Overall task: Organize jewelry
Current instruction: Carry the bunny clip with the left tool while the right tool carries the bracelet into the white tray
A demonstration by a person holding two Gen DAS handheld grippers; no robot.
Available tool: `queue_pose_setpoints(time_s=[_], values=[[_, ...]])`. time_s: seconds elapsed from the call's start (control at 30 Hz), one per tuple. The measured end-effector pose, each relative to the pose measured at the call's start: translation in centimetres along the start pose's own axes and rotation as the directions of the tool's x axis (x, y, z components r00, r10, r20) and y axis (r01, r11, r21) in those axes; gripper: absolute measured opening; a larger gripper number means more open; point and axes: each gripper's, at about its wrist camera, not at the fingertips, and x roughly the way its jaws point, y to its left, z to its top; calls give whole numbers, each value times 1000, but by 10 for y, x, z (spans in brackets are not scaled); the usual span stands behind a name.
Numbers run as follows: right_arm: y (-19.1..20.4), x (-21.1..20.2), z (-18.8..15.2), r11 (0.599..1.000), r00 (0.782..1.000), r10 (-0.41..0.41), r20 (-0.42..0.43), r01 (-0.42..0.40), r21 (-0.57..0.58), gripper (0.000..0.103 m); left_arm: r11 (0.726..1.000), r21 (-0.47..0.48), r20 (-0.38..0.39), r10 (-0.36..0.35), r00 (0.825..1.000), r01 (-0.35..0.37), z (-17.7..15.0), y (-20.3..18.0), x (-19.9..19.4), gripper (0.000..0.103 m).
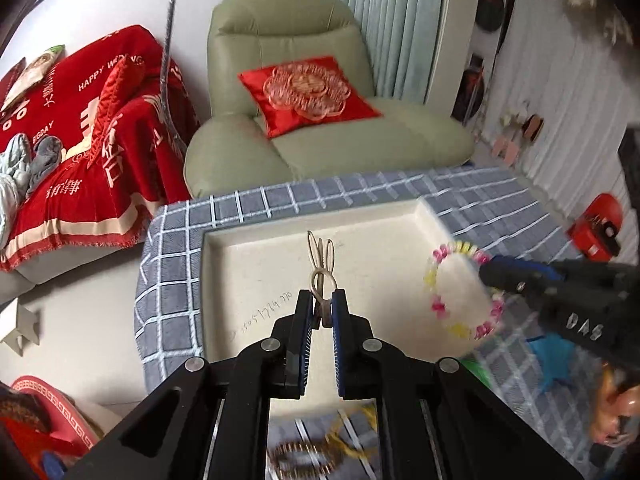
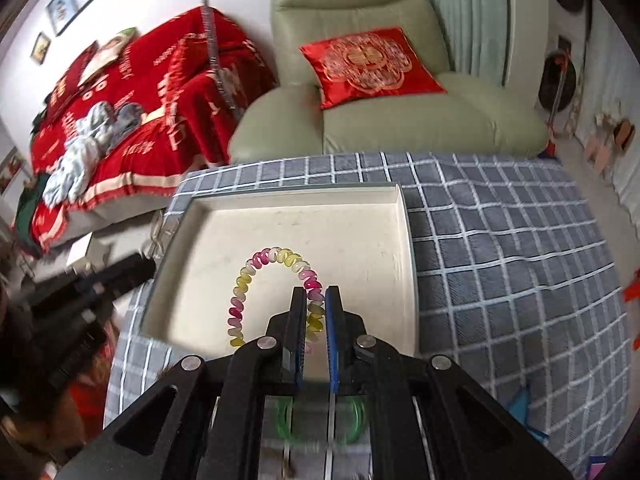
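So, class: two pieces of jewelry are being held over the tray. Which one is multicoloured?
The coiled bracelet in the right claw, pink, yellow and white. The left claw holds a plain silvery metal piece.

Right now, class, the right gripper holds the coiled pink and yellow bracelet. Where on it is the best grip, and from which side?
Grip one short stretch of the coil, as the right gripper does on the bracelet: one pad inside the loop, one outside. Come from above and the near side, since the ring is open in the middle and the tray wall is low.
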Motion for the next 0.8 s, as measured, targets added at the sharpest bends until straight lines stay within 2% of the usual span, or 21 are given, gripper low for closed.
queue_pose_setpoints(time_s=[0.13, 0.23, 0.43, 0.67, 0.8], values=[[-10, 43, 5, 999, 999, -15, -28, 16, 30, 10, 999, -50, -48, 1, 999, -4, -6, 7, 47, 26], [-16, 68, 3, 998, 998, -15, -53, 18, 56, 10, 998, -66, -84, 17, 996, -22, -13, 10, 67, 26], [-25, 105, -6, 997, 994, -40, -97, 47, 63, 10, 996, -27, -113, 83, 990, -87, -25, 6, 89, 26], [-21, 109, -12, 997, 994, -65, -91, 68, 29, 11, 991, 9, -112, 135, 984, -135, -28, 1, 95, 26], [-22, 103, -12, 998, 995, -29, -95, 35, 59, 11, 990, 15, -106, 144, 984, -144, -30, -3, 92, 26]])
